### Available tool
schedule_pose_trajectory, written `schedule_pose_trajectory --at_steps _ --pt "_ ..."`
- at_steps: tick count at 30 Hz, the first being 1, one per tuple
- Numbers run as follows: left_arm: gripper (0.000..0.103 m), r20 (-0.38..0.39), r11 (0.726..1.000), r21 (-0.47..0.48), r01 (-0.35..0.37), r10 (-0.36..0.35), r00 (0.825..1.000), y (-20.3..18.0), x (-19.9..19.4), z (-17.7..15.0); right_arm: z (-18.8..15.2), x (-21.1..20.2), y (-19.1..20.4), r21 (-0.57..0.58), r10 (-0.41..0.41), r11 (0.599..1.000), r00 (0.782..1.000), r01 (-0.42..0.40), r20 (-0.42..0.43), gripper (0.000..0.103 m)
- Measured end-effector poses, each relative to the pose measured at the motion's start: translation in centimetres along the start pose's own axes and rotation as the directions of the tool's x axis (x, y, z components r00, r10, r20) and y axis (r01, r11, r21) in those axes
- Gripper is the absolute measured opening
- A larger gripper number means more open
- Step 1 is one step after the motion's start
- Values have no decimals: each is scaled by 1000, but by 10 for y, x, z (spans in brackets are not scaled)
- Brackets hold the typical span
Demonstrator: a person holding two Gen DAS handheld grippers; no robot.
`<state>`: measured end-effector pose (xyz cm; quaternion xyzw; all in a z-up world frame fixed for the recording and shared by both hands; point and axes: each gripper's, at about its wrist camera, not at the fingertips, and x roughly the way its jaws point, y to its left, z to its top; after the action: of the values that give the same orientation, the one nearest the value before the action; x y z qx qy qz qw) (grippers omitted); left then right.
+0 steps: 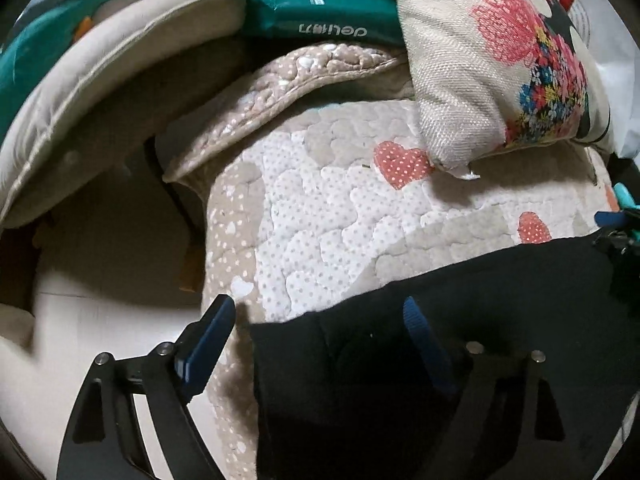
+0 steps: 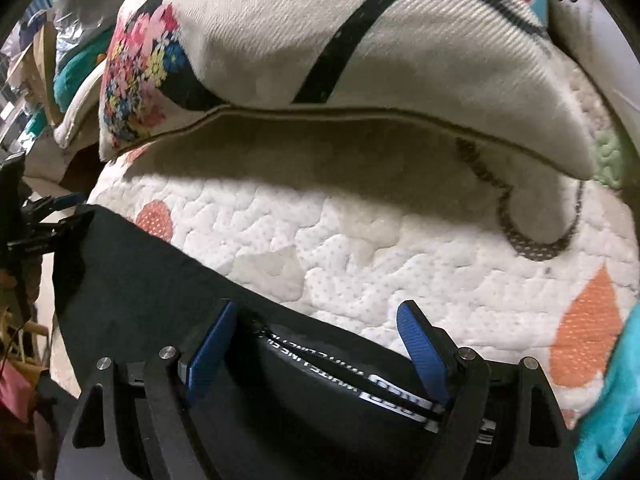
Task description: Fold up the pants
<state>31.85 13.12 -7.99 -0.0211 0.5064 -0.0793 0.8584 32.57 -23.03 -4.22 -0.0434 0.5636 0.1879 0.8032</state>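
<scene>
Only your left wrist view shows a teal package (image 1: 320,4) printed "deli". Only the right shows white waistband lettering, unreadable. Black pants (image 1: 440,320) lie flat on the quilt (image 1: 320,220). Your left gripper (image 1: 316,312) and right gripper (image 2: 316,316) gape wide, holding nothing.

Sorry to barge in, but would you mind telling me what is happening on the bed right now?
A person with a gripper in each hand is folding black pants on a quilted bedspread. Both grippers are open over the near edge of the fabric: the left gripper at one end, the right gripper over the waistband with white lettering. Neither has pinched the cloth. A flowered pillow lies just beyond.
</scene>
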Motion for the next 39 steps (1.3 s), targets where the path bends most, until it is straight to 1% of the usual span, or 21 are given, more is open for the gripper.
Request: schedule_pose_trajectory --at_steps 1,2,3,4,5,6,7,8,10,11,13,16,17,20,22,28,33,39 --pt "60 -6 998 -21 53 -54 999 1 -2 -1 -1 1 2 -14 -9 1000 1000 9 -3 87" --pt "53 -3 999 -25 43 -43 999 1 -5 -2 -3 1 5 -23 -12 1000 1000 11 -1 84" --pt "20 0 998 -7 61 -61 998 -3 -9 -3 -5 -1 8 -28 8 1000 1000 -8 3 78" --pt "12 7 997 25 72 -73 997 -10 -15 -5 -6 -2 11 -28 24 999 1000 -24 4 68" --pt "11 3 996 45 73 -73 997 -14 -17 -7 -7 -5 12 -27 46 999 999 -46 3 53" --pt "11 1 995 74 63 -63 998 -21 -20 -10 -10 -7 14 -31 57 998 998 -57 -1 50" --pt "10 5 994 94 56 -57 998 -25 -23 -12 -12 -9 15 -38 53 998 999 -53 0 43" --pt "10 8 994 95 54 -55 998 -26 -27 -14 -14 -12 15 -41 62 997 998 -62 -3 33" --pt "10 23 995 85 53 -55 998 -28 -34 -16 -18 -20 11 -18 92 996 996 -92 2 21" --pt "10 33 995 80 53 -55 998 -29 -38 -19 -19 -25 8 -5 108 994 994 -108 12 16" --pt "10 55 996 72 53 -57 997 -29 -49 -19 -23 -38 6 3 129 992 991 -129 31 13" --pt "10 98 997 56 54 -59 993 -29 -71 -23 -32 -51 15 -17 125 992 991 -124 46 11" --pt "10 112 997 51 59 -65 992 -28 -77 -19 -35 -56 18 -22 121 992 991 -120 53 10" --pt "10 152 996 50 73 -80 985 -34 -107 -31 -44 -72 30 -24 109 994 991 -108 81 10" --pt "10 176 996 51 79 -87 981 -38 -124 -39 -51 -88 29 -25 101 995 991 -99 92 10" --pt "10 226 994 52 95 -104 969 -52 -173 -79 -80 -120 46 -25 52 998 993 -49 105 9" --pt "10 257 994 63 88 -101 961 -64 -201 -117 -113 -139 62 -27 27 999 995 -25 100 9" --pt "10 271 995 77 64 -82 959 -76 -220 -163 -159 -150 78 -35 17 999 997 -14 70 9"
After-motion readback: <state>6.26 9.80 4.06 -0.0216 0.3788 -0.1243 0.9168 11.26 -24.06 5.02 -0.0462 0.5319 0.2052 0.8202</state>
